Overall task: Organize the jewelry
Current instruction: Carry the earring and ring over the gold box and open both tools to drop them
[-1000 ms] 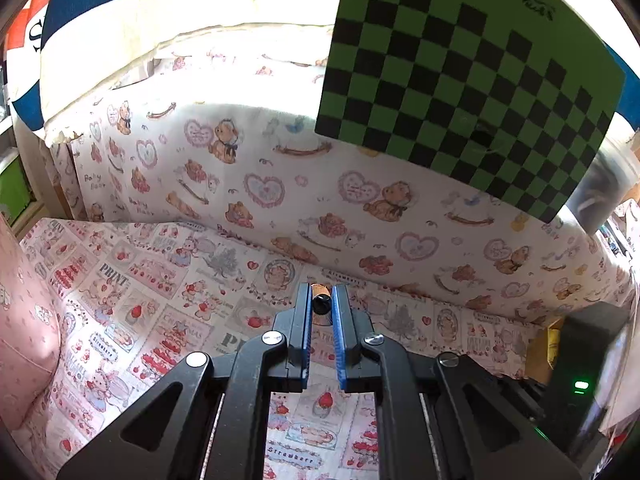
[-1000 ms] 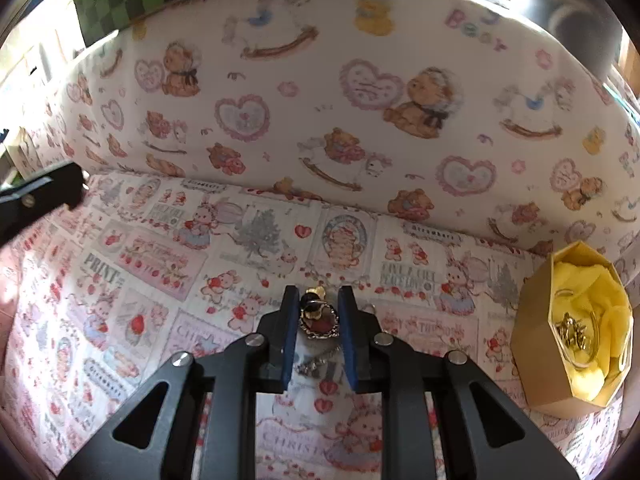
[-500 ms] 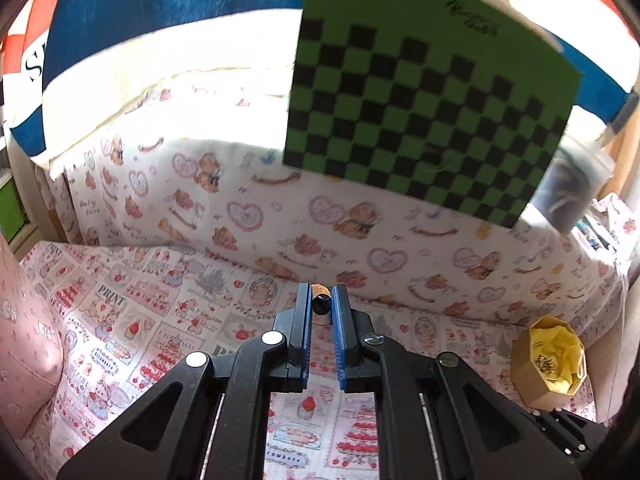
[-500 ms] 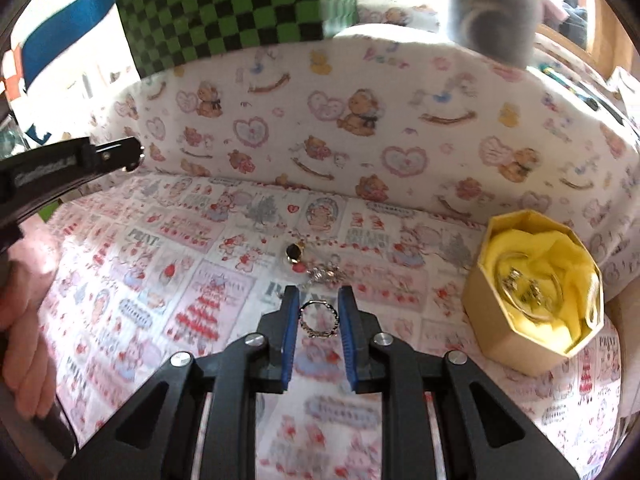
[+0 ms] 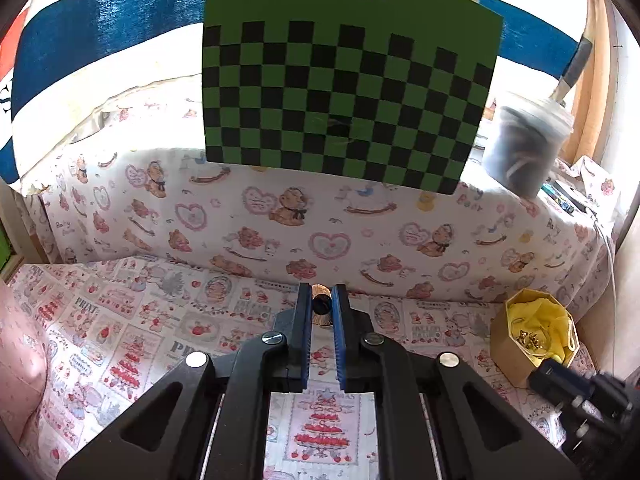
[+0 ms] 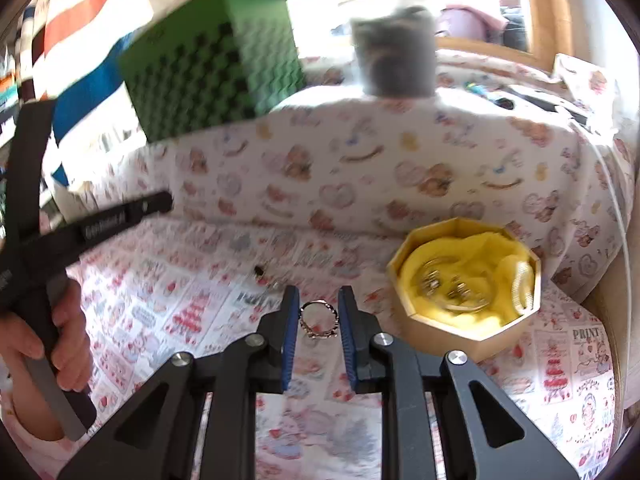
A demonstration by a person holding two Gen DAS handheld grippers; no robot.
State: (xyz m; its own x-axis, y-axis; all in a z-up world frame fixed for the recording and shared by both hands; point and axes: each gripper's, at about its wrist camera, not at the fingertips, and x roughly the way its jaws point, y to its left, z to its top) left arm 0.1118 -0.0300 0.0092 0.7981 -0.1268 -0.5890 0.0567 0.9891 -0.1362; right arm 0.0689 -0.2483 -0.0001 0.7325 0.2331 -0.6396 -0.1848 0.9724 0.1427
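Observation:
In the left wrist view my left gripper (image 5: 321, 294) is shut on a small gold piece (image 5: 321, 307) with a dark centre, held above the printed cloth. The right wrist view shows my right gripper (image 6: 318, 300) shut on a thin ring (image 6: 319, 319) with small stones, its pads touching both sides. An octagonal box (image 6: 444, 334) lined in yellow holds several gold pieces and stands just right of the ring. Some loose jewelry (image 6: 265, 274) lies on the cloth beyond my right fingers. The box (image 5: 505, 354) also appears at the left view's right edge.
A raised ledge draped in teddy-bear cloth (image 5: 328, 224) closes the back. On it stand a green checkered board (image 5: 344, 92) and a grey lidded tub (image 5: 524, 144). A hand (image 6: 64, 344) holds the left gripper's handle at the right view's left edge. Pink padding (image 5: 20, 360) lies far left.
My right gripper has lifted the ring off the cloth and carried it right toward the yellow-lined box, leaving other jewelry behind. The left gripper drew back slightly, still holding its gold piece.

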